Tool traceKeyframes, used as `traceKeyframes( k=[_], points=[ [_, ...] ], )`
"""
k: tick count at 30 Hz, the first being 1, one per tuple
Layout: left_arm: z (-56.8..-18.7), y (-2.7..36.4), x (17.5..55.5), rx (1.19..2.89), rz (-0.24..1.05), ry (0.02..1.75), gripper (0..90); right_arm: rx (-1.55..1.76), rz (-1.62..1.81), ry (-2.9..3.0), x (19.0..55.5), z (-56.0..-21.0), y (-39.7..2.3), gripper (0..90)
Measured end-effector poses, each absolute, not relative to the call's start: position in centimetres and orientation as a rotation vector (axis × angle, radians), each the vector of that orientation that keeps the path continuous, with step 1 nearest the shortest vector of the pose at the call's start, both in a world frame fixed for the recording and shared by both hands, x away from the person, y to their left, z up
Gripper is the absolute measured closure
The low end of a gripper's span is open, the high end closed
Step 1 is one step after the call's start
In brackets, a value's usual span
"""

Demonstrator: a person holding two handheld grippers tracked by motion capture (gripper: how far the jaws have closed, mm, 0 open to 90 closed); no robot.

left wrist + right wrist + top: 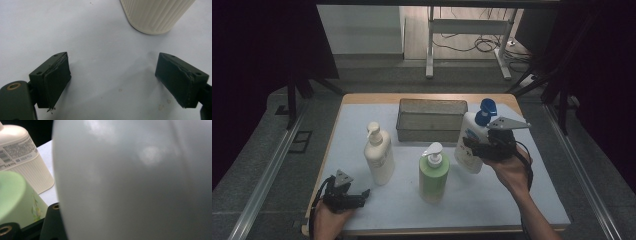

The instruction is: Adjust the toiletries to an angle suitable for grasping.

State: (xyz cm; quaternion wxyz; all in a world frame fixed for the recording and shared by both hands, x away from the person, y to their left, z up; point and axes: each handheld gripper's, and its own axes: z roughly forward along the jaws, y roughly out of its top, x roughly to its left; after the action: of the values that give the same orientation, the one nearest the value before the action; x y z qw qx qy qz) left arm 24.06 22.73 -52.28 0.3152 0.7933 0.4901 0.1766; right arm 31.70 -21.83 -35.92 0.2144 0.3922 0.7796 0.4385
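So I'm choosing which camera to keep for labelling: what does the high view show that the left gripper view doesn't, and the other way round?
High view alone: the mesh basket, the green pump bottle, and the right gripper shut on the tilted white bottle with the blue cap. Left gripper view alone: the ribbed base of the cream pump bottle close up, and specks on the sheet ahead of the jaws. Both share: the left gripper, open with nothing in it, the cream bottle and the white table sheet.
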Motion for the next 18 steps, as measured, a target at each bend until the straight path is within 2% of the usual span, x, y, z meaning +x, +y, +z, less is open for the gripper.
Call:
traceKeyframes(
  k=[18],
  points=[
    [-52.3,22.7,24.1,2.091,0.463,1.292,12.2,1.069,1.229,2.159,33.9,-33.8,-20.2,40.5]
  ],
)
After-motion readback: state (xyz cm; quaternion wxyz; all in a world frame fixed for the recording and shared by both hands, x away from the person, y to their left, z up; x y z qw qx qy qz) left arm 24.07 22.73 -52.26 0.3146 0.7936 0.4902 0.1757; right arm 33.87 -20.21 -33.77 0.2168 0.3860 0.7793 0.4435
